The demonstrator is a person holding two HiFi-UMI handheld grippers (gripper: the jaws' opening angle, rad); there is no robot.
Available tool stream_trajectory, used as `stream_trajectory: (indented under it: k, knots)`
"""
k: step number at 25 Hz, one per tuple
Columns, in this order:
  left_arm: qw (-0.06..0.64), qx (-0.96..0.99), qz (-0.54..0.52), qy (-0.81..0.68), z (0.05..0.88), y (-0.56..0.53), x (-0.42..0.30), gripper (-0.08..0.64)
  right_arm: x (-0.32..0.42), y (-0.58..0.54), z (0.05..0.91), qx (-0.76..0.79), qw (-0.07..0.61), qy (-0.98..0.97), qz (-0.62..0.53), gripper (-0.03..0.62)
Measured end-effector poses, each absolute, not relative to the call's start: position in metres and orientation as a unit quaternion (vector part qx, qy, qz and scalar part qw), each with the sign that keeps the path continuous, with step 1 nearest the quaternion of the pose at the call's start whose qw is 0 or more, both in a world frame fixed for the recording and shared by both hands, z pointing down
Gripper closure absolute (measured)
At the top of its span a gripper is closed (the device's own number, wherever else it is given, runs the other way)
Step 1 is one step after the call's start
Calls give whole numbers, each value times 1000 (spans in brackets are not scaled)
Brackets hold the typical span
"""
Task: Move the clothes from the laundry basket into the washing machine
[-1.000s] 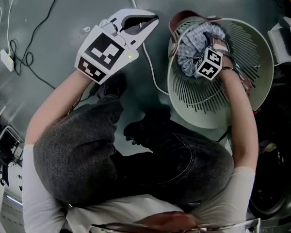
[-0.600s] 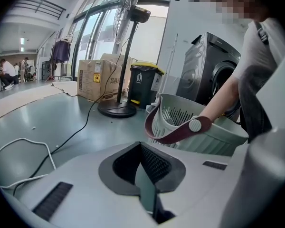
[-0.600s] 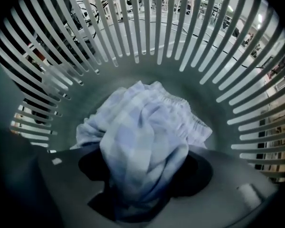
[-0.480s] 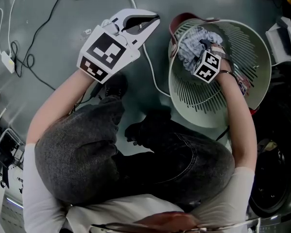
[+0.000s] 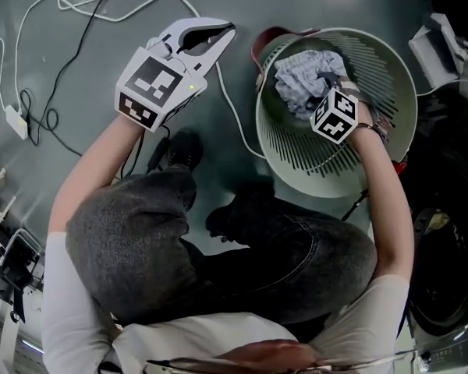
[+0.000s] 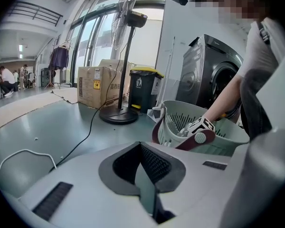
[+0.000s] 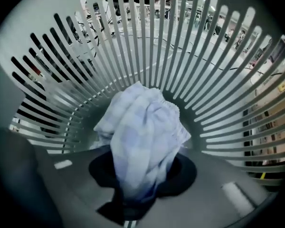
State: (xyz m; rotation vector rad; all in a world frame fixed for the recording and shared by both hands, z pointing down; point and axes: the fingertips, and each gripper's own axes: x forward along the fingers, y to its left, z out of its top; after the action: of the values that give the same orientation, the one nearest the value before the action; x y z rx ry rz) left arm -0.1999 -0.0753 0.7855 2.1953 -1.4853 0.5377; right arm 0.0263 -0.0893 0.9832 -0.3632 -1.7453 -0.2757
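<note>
nearest in, the person crouches with knees [image 5: 132, 240] drawn up, and the left hand-held gripper [image 5: 217, 36] is held out to the left of the laundry basket [image 5: 296, 142], clenched on nothing and playing no part in the grab; a white cable [image 5: 234, 123] runs beneath it. just beyond the knees the right hand-held gripper [image 7: 132, 204] is reached down inside the basket, its jaws pinched on a bunched, pale checked cloth [image 7: 142, 137], which rises out of the grip in a soft heap against the slatted wall. so the task's thing is in hand but not yet out – the cloth sits wholly within the basket rim, and nothing has crossed to the washing machine [image 6: 211, 75], which stands past the basket on the person's right with its round door facing this way. as far as the pictures show, this bundle looks like the only clothing in the basket, though folds may hide more beneath it. by my reading the job is at its first real step – the grasp made, with the lift clear of the rim, the carry across to the drum and the release inside all left to do.
</note>
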Motion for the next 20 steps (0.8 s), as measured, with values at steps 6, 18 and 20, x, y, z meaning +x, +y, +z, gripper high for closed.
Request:
stream_trajectory:
  k: [6, 18, 20]
  knots:
    - [206, 796, 169, -544, 763, -103, -203, 554, 19, -96, 933, -129, 590, -789, -112, 440]
    - [166, 815, 180, -525, 713, -122, -199, 554, 25, -101, 843, -61, 523, -844, -100, 440]
    - [158, 820, 179, -519, 701, -127, -196, 554, 23, -102, 827, -50, 512, -852, -97, 440]
